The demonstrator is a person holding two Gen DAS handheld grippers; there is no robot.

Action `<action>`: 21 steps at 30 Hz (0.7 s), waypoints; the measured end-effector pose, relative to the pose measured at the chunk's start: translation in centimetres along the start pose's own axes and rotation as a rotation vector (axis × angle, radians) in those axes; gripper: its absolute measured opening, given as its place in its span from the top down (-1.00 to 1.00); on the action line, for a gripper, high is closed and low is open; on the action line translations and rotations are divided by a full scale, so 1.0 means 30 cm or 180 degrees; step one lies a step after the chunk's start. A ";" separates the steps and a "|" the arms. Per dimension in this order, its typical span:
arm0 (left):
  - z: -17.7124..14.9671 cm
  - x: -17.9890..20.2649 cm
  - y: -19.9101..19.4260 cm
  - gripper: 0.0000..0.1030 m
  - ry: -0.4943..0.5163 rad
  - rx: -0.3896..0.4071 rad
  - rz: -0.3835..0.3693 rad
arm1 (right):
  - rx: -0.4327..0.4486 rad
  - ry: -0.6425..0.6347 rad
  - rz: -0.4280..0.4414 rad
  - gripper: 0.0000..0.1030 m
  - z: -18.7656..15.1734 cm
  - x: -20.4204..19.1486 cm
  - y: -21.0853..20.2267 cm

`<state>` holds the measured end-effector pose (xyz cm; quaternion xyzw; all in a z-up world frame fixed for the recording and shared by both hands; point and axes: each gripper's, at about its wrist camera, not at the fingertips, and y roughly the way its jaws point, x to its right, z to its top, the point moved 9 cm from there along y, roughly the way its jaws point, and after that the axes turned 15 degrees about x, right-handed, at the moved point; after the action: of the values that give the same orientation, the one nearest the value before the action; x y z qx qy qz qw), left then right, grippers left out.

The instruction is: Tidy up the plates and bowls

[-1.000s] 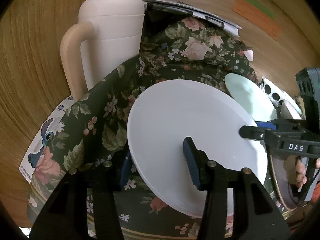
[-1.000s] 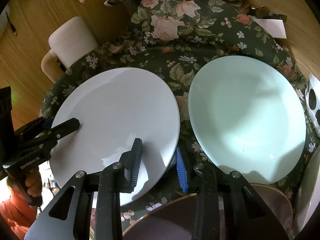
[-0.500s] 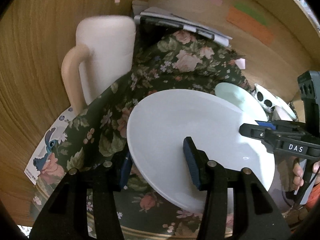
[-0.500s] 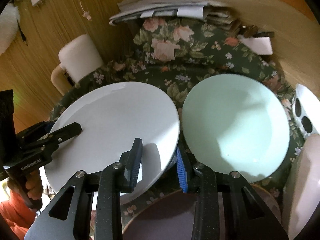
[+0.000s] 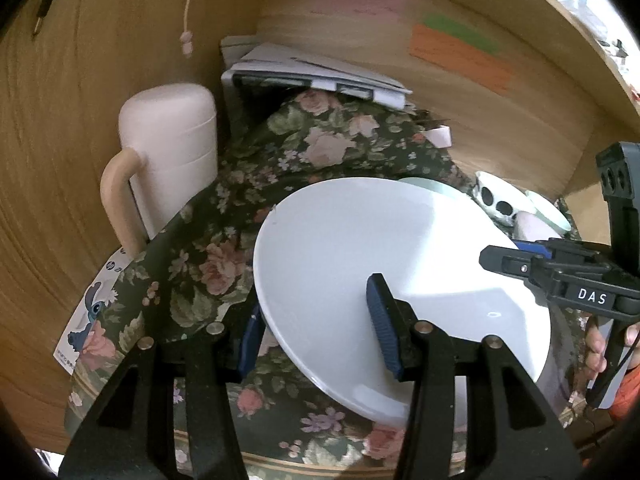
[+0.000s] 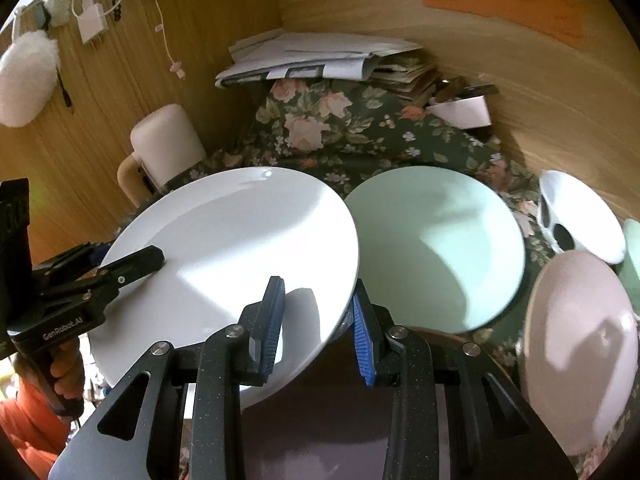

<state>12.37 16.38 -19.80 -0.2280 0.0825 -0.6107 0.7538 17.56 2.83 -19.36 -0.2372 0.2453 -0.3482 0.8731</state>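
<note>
White plate (image 5: pixel 360 256) tilted above floral cloth (image 5: pixel 224 240), rim clamped at opposite edges. Left wrist view: left gripper (image 5: pixel 316 332) fingers closed on rim at 6 o'clock; right gripper (image 5: pixel 516 258) on rim at 3 o'clock; cream jug (image 5: pixel 172 152) at 10 o'clock. Right wrist view: right gripper (image 6: pixel 316 324) fingers closed on white plate (image 6: pixel 240 248) edge; green plate (image 6: pixel 436 248) at 2 o'clock, pink plate (image 6: pixel 580 348) at 4 o'clock.
</note>
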 end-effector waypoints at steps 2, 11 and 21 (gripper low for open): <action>0.005 0.021 -0.010 0.05 0.0030 0.0015 -0.0026 | 0.0028 0.0014 -0.0015 0.43 0.000 0.010 -0.023; 0.006 0.124 -0.056 0.05 0.0144 0.0050 -0.0156 | 0.0141 0.0066 -0.0124 0.43 -0.018 0.061 -0.130; -0.021 0.234 -0.085 0.05 0.0219 0.0032 -0.0309 | 0.0212 0.0171 -0.0252 0.43 -0.061 0.126 -0.232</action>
<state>11.55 9.11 -18.14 -0.2068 0.0941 -0.6545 0.7212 15.45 -4.84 -17.69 -0.2081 0.2474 -0.3966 0.8592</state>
